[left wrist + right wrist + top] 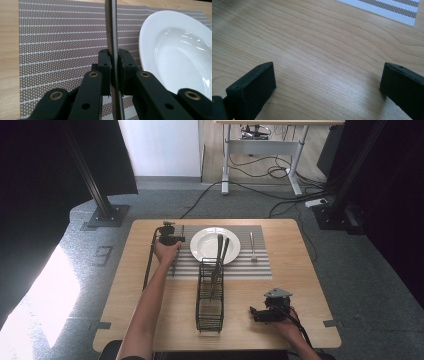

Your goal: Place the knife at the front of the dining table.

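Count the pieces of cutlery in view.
4: one utensil clamped in the left gripper left of the plate, a fork right of it, two standing in the wire caddy. More may hide there.

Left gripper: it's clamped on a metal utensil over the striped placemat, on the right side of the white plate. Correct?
Not quite. The left gripper is clamped on the metal utensil over the striped placemat, but it is on the left side of the white plate, not the right. The high view shows this; the left gripper view shows the jaws shut on the utensil.
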{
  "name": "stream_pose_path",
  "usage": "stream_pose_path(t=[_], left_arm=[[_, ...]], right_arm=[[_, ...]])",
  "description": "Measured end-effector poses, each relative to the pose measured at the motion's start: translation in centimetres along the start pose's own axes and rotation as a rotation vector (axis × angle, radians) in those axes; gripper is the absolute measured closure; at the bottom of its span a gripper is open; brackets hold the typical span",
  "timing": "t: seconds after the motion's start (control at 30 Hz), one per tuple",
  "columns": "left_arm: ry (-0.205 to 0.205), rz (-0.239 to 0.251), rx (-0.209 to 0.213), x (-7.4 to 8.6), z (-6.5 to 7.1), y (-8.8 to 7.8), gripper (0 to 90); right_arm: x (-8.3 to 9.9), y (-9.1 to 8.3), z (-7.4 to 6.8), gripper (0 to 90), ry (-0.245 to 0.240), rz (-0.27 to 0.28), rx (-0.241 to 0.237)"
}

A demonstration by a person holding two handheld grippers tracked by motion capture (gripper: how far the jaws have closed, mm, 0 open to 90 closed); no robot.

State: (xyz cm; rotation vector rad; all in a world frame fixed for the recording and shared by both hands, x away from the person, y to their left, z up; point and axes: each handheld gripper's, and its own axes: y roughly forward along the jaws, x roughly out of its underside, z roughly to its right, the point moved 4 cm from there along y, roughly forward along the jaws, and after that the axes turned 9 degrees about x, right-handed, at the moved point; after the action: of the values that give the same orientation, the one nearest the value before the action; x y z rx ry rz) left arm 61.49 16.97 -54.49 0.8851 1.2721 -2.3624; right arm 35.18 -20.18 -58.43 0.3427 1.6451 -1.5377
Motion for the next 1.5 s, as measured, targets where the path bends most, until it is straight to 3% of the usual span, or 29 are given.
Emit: stream_pose_path(t=[0.3, 0.47, 0.8, 0.97, 1.07, 1.5], left_arm=[[-0.012, -0.025, -0.012, 0.3, -0.1, 1.0, 81.4], [0.005, -0.054, -0.044, 0.7, -0.4, 1.4, 82.6], [-0.026, -0.059, -0.04, 0.8, -1.0, 1.5, 82.7], [-0.007, -0.059, -0.066, 0.9, -0.7, 1.6, 81.9], [0.031, -0.058, -0.09, 1.1, -0.5, 1.7, 82.1], [0.037, -0.045, -0.076, 1.3, -0.7, 1.4, 81.7]], right_arm=[[0.0, 0.0, 0.0, 0.1, -0.001, 0.0, 0.0], [0.0, 0.0, 0.0, 0.1, 0.0, 0.0, 0.0], [0.0, 0.0, 0.0, 0.1, -0.001, 0.0, 0.0], [0.0, 0.0, 0.0, 0.4, -0.002, 0.001, 0.001], [0.0, 0.0, 0.0, 0.7, -0.001, 0.001, 0.001], [0.0, -0.1, -0.1, 0.8, -0.002, 0.003, 0.0]])
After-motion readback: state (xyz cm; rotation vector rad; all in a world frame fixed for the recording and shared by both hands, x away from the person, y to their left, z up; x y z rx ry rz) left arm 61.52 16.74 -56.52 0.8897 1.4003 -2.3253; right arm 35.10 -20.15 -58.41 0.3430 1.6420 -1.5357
